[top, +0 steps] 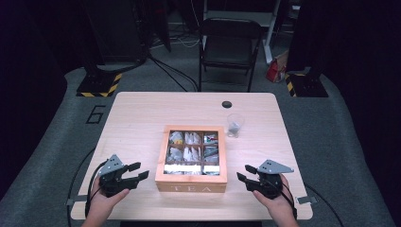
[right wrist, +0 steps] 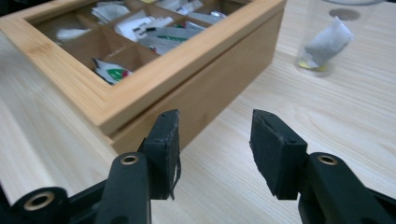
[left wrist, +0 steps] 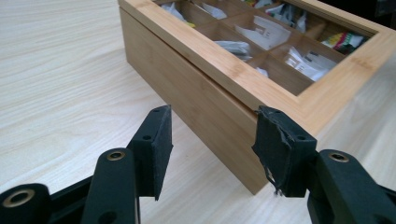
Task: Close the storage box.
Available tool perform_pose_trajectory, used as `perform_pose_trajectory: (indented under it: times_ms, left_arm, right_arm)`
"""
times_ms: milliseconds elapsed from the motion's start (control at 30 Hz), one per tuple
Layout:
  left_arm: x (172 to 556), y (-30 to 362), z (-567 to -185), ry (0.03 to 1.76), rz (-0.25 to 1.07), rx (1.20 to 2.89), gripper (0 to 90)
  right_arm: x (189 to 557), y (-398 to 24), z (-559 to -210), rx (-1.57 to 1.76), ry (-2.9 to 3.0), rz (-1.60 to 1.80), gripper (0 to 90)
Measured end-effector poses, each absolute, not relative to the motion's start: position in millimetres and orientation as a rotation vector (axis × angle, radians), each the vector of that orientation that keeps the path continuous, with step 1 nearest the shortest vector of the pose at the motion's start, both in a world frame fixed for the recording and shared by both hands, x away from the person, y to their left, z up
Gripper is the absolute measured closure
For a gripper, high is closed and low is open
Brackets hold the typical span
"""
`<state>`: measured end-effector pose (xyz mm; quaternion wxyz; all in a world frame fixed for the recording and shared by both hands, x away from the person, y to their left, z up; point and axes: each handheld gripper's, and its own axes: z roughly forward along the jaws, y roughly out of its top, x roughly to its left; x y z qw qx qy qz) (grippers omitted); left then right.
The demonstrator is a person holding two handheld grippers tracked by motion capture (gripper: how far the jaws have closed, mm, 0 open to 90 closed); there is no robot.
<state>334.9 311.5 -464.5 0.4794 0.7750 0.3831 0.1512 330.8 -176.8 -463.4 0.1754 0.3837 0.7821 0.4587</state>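
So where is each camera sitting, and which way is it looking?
High view: above the person's side of the table, looking forward and down at the tea box; both hands hold the left gripper and right gripper.
Left gripper view: rides on the left gripper, facing a box corner; its open jaws show.
Right gripper view: rides on the right gripper, facing another box corner and the cup; its open jaws show.
Shared: all see the tea box.
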Motion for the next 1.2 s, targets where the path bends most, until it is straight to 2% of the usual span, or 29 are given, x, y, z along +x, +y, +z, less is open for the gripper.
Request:
perform_pose_trajectory:
  times_ms: [433,1200]
  left_arm:
    - [347.4,313.3,-481.4,0.973,0.391,1.902,46.2]
    - [344.1,318.3,-492.4,0.995,0.405,1.876,45.1]
  right_arm:
    - [337.6,-181.0,-477.3,1.124,2.209,1.246,48.1]
    - [340.7,-179.8,-488.9,1.133,2.228,1.219,45.9]
